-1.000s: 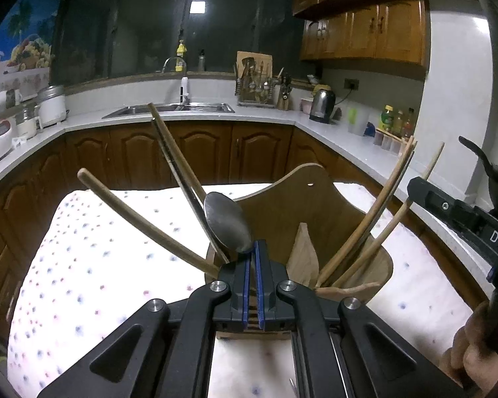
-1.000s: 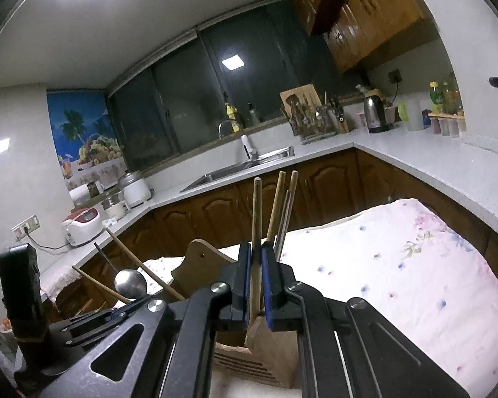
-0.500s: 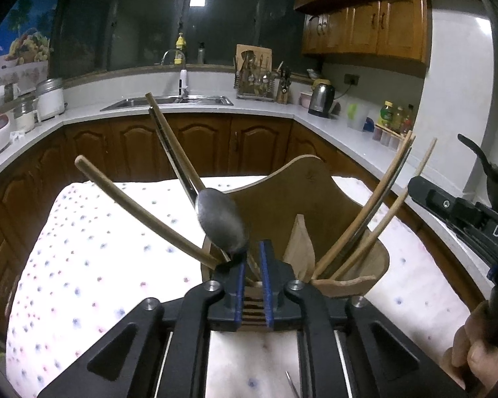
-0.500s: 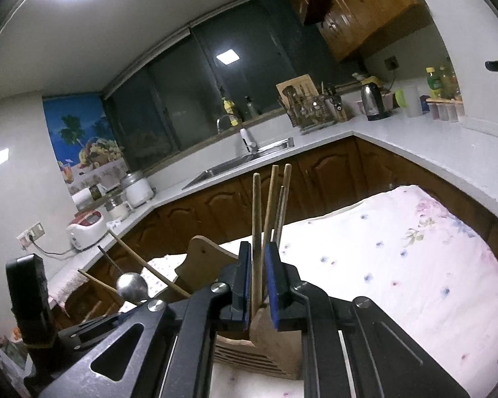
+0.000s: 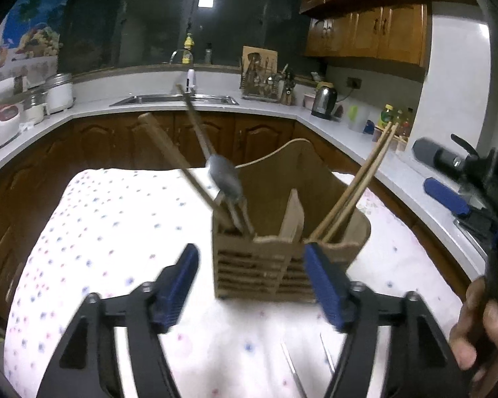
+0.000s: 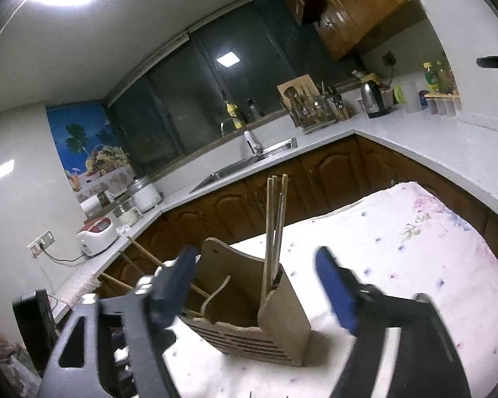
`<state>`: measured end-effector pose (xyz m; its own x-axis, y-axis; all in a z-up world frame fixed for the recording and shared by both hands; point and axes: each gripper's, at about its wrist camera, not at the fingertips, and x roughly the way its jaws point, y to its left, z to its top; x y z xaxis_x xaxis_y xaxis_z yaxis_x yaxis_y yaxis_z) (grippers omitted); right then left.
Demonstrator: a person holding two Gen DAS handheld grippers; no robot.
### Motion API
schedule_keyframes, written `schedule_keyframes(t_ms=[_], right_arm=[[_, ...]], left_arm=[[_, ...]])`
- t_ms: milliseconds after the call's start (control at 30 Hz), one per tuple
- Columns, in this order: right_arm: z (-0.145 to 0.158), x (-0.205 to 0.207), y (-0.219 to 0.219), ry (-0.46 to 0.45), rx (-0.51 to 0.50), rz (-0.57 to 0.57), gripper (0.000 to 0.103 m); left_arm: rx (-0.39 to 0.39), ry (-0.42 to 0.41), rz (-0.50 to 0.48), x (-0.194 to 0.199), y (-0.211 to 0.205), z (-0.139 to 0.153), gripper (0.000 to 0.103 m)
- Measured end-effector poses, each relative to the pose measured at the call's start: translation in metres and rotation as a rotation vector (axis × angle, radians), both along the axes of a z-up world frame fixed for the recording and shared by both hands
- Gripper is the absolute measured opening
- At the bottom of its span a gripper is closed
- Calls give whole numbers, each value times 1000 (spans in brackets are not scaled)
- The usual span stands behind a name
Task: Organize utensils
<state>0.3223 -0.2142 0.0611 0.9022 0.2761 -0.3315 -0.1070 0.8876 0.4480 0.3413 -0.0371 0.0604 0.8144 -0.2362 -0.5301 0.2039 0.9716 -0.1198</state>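
A wooden utensil holder [image 5: 275, 265] stands on the dotted tablecloth [image 5: 116, 238]. Its left slot holds a metal spoon [image 5: 224, 179] and wooden-handled utensils [image 5: 169, 152]; its right slot holds wooden chopsticks [image 5: 358, 185]. My left gripper [image 5: 252, 285] is open and empty, just in front of the holder. In the right wrist view the holder [image 6: 249, 311] with the chopsticks [image 6: 275, 229] stands between the fingers of my right gripper [image 6: 259, 285], which is open and empty. The right gripper also shows at the left wrist view's right edge [image 5: 448, 179].
Thin metal utensils [image 5: 315, 364] lie on the cloth near the front edge. Kitchen counters [image 5: 365, 139] with a sink [image 5: 172, 99], a kettle [image 5: 323, 101], rice cookers [image 5: 58, 93] and bottles surround the table.
Both grippers opened wide and pulled back from the holder. The left let go of the spoon, the right let go of a chopstick; both now stand in the holder.
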Motion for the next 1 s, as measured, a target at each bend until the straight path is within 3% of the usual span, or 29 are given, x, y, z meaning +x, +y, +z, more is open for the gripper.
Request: schedule_keyframes(t_ms=[200,533,1000], right_arm=[[3,-22,4,-5,-2,23,94],[7,-74,14,-20,-41,56,99],[20,-180,41,-71,-210,106,102]], left_arm=[[9,-26,58,-41,16,2,98],[-69,-101,122,-104,54,33,102],[-19,-184,134,-211,69,46,102]])
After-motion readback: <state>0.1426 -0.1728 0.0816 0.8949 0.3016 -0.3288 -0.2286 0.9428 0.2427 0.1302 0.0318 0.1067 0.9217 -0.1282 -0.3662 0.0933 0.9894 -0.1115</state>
